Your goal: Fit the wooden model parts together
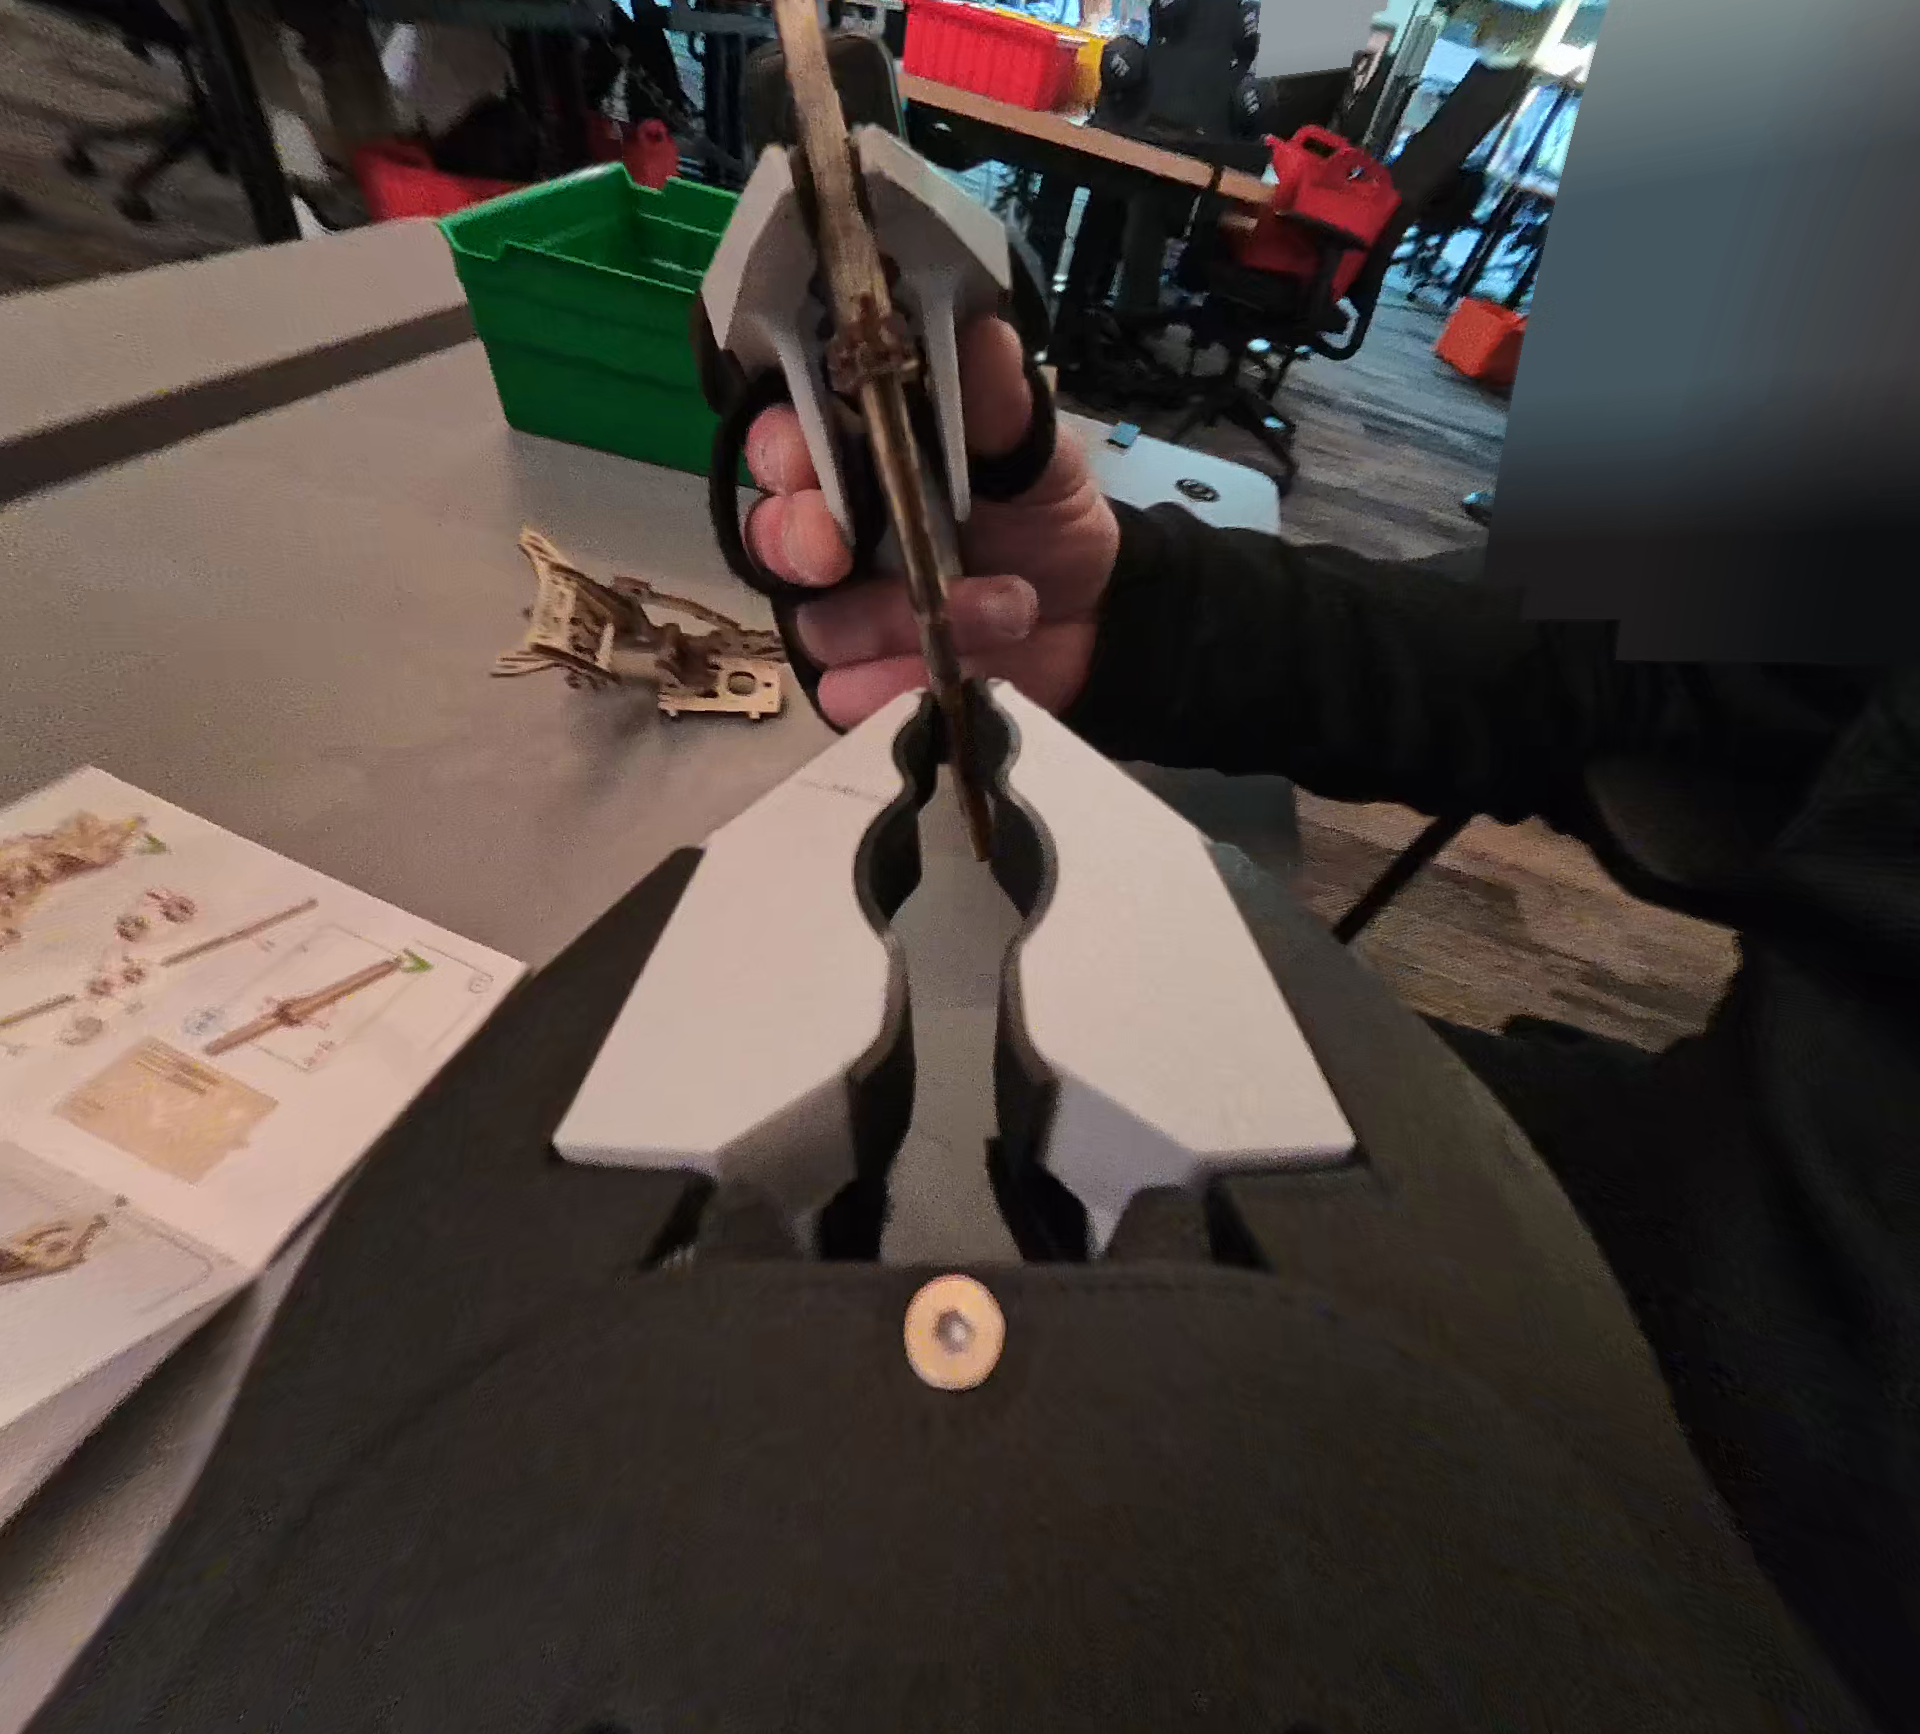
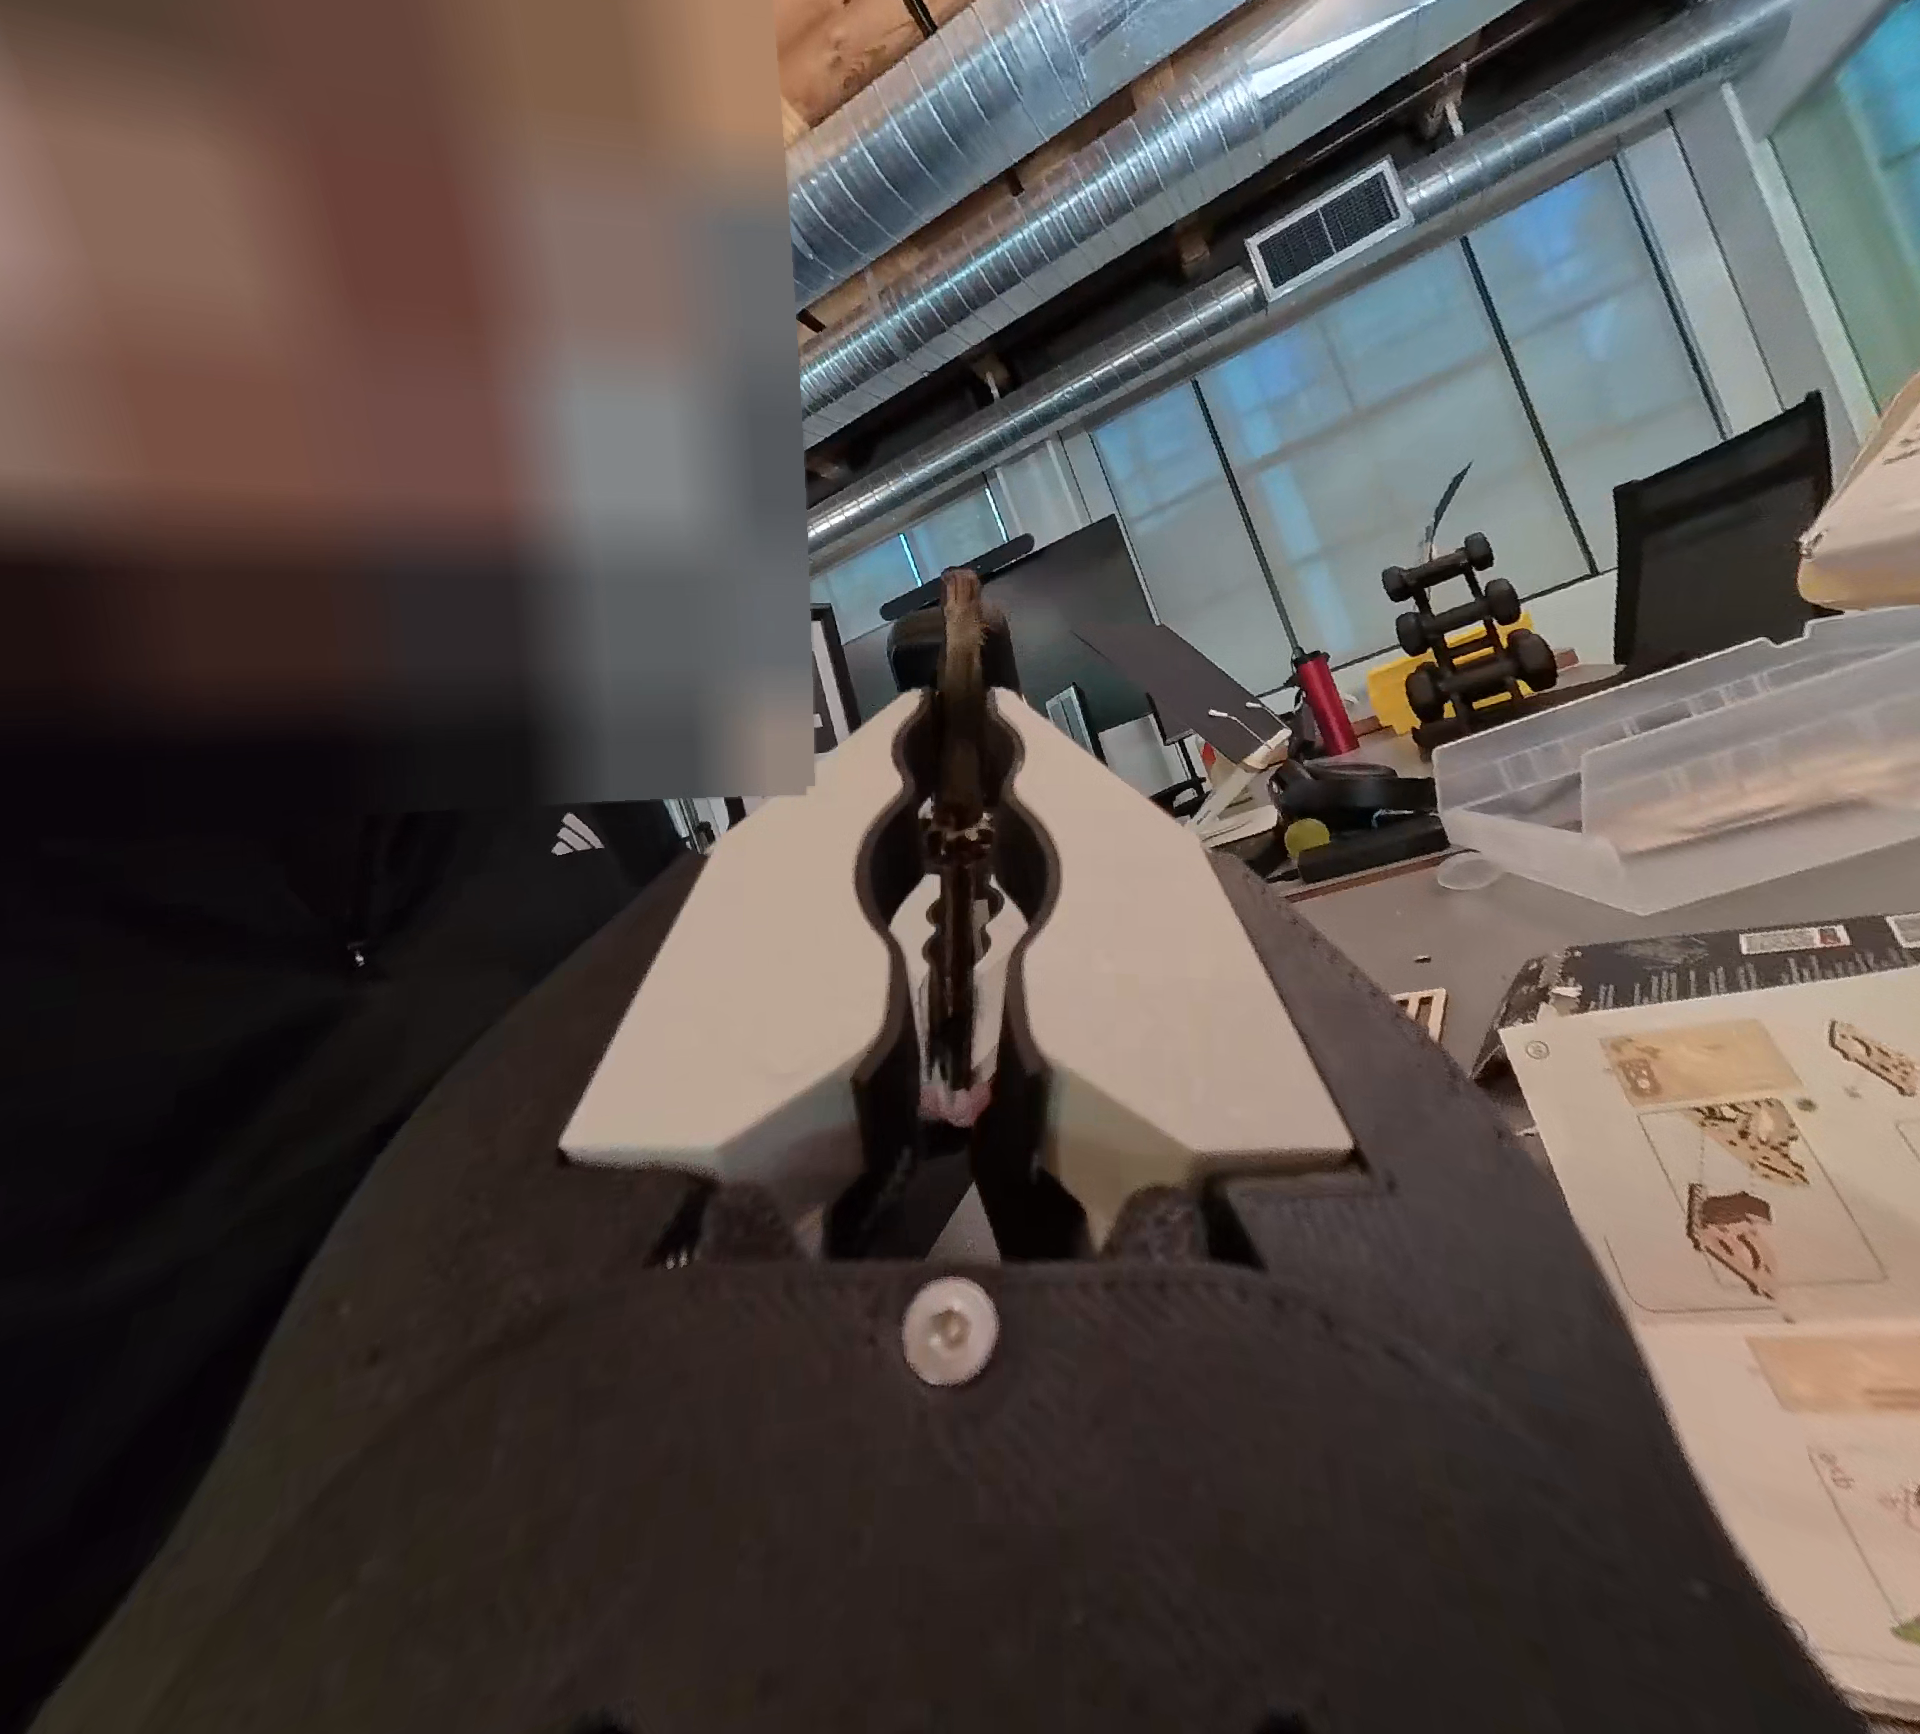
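Note:
A thin wooden rod [image 1: 914, 489] with small wooden gears [image 1: 873, 354] near its middle is held between both grippers. My right gripper [image 1: 826, 152], in a hand, points upward and is shut on the rod's upper half. In the right wrist view its fingertips [image 2: 961, 718] clamp the rod [image 2: 958, 645], whose end sticks out past them. My left gripper [image 1: 958, 708] is closed around the rod's lower end, which reaches in between its white fingers. A partly built wooden model [image 1: 644, 645] lies on the grey table [image 1: 312, 593], left of both grippers.
An open instruction booklet [image 1: 208, 1009] lies at the table's left front and also shows in the right wrist view [image 2: 1714, 1217]. A green bin [image 1: 592, 302] stands behind the model. A clear plastic organiser [image 2: 1683, 770] and a black box [image 2: 1662, 967] sit to the right. The grippers' ends are close to 8 centimeters from one another. My left gripper's tips are some 20 centimeters from the partly built wooden model [image 1: 644, 645].

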`<state>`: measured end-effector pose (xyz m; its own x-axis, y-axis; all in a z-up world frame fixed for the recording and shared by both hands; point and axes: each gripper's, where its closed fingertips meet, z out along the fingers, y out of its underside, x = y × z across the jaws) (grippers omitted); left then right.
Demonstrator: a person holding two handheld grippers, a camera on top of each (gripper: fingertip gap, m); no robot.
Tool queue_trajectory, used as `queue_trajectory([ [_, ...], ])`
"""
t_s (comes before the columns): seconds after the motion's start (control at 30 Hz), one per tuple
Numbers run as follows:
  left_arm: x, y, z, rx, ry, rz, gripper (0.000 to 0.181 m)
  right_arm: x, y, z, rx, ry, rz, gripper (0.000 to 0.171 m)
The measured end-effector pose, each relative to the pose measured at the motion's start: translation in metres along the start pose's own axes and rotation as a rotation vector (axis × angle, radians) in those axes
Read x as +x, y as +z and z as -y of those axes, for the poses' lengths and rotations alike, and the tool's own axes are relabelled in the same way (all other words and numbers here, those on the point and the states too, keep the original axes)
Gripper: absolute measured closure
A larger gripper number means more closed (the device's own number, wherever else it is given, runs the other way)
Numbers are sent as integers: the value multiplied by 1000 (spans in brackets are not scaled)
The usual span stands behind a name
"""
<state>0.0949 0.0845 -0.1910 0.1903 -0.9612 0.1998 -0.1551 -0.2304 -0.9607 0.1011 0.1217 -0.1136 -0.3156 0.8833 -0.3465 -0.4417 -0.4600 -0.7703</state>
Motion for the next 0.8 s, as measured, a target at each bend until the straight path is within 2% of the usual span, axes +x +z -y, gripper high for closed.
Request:
queue_trajectory([
  [0.2,-12,-6,4,-81,282,187,179,-4,-6,1,-12,-2,34,167],
  [0.33,-21,-12,3,-130,371,258,179,-3,-8,-3,-72,-34,3,165],
  [0.4,-26,-17,4,-163,429,295,180,-3,-10,-6,-142,-92,-59,154],
  [0.5,-31,-25,-1,-244,546,333,180,-1,-19,-16,-353,-242,-218,151],
  [0.67,-34,-29,-18,-368,643,333,180,4,-37,-37,-872,-635,-461,149],
  [0.8,-32,-25,-35,-452,698,315,180,10,-53,-66,-1250,-857,-521,156],
])
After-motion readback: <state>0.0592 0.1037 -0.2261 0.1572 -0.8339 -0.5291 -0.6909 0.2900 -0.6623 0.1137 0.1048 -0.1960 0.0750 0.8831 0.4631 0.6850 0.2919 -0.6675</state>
